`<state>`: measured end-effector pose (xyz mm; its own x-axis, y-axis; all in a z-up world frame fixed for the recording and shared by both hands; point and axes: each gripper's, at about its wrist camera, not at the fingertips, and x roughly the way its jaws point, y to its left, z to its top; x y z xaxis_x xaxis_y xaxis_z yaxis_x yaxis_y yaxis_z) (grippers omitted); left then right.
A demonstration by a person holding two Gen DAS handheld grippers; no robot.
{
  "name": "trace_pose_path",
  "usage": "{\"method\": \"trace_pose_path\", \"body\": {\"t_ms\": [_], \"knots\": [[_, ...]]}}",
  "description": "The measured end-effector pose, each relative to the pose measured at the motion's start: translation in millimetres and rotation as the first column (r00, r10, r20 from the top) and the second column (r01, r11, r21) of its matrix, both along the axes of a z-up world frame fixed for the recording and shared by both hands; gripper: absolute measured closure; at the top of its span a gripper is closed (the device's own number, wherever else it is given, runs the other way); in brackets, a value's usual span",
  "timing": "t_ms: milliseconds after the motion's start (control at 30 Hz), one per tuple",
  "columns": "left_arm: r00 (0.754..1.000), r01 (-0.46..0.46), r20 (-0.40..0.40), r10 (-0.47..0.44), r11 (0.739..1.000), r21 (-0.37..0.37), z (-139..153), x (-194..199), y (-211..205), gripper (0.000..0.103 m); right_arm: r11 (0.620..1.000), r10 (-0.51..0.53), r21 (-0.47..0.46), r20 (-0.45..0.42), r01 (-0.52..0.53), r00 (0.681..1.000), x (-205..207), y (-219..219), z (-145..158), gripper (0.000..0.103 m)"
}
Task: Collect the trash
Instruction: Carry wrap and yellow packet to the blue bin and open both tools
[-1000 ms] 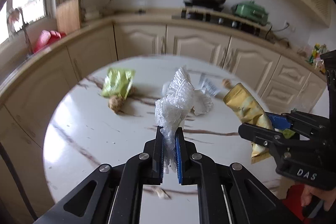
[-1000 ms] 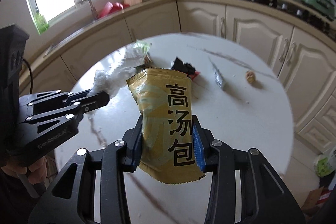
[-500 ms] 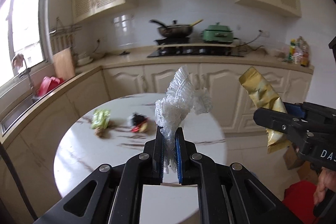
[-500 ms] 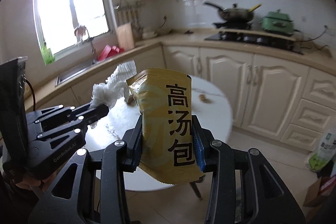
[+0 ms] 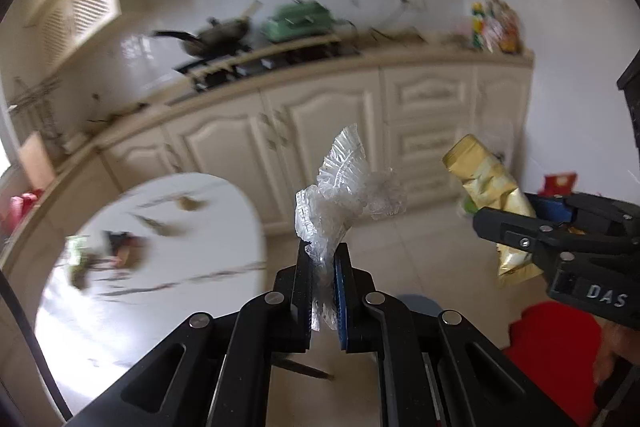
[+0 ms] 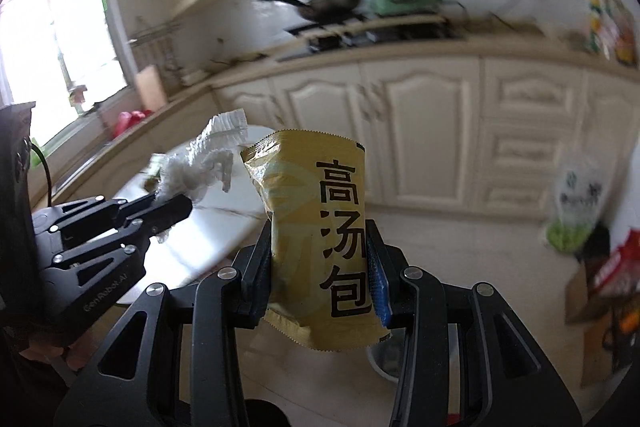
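Note:
My left gripper (image 5: 323, 259) is shut on a crumpled clear plastic wrapper (image 5: 340, 195) that sticks up above its fingers. My right gripper (image 6: 320, 259) is shut on a yellow soup packet (image 6: 316, 227) with black characters, held upright. Each gripper shows in the other's view: the right gripper (image 5: 516, 215) with the yellow soup packet (image 5: 488, 195) at the right, the left gripper (image 6: 176, 207) with the clear plastic wrapper (image 6: 200, 163) at the left. Both hang over the tiled floor, off the round marble table (image 5: 168, 267), where blurred leftover scraps (image 5: 104, 251) lie.
Cream kitchen cabinets (image 5: 320, 131) run along the back under a counter with a wok (image 5: 216, 35) and a green cooker (image 5: 300, 19). A red object (image 5: 560, 355) sits low at the right. Bags and a box (image 6: 592, 227) stand on the floor at the right. A grey round rim (image 6: 384, 355) shows under the packet.
Both grippers swung away from above the table toward the floor on the right, each rolling, and kept their trash. The table has slid to the left of both views.

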<state>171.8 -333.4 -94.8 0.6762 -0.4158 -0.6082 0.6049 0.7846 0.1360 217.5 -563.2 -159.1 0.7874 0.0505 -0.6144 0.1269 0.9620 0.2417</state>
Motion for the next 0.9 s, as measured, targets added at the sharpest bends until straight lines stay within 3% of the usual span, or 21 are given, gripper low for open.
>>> {"method": "trace_pose_path", "body": {"t_ms": [200, 433, 667, 733, 900], "knots": [[0.992, 0.081, -0.105, -0.072, 0.993, 0.089, -52, 25, -65, 0.097, 0.993, -0.079, 0.076, -0.102, 0.087, 0.992, 12, -69, -67, 0.062], [0.974, 0.134, -0.204, -0.098, 0.976, 0.172, -100, 77, -127, 0.097, 0.978, -0.121, 0.143, -0.197, 0.15, 0.973, 32, -119, -132, 0.04], [0.952, 0.163, -0.29, -0.098, 0.965, 0.207, -137, 133, -175, 0.097, 0.972, -0.131, 0.159, -0.24, 0.171, 0.962, 40, -138, -160, 0.033], [0.948, 0.163, -0.305, -0.093, 0.964, 0.211, -146, 168, -194, 0.097, 0.973, -0.132, 0.155, -0.244, 0.173, 0.961, 41, -141, -164, 0.032], [0.938, 0.176, -0.334, -0.094, 0.958, 0.225, -165, 184, -213, 0.092, 0.97, -0.141, 0.162, -0.243, 0.183, 0.96, 38, -141, -164, 0.032]]}}
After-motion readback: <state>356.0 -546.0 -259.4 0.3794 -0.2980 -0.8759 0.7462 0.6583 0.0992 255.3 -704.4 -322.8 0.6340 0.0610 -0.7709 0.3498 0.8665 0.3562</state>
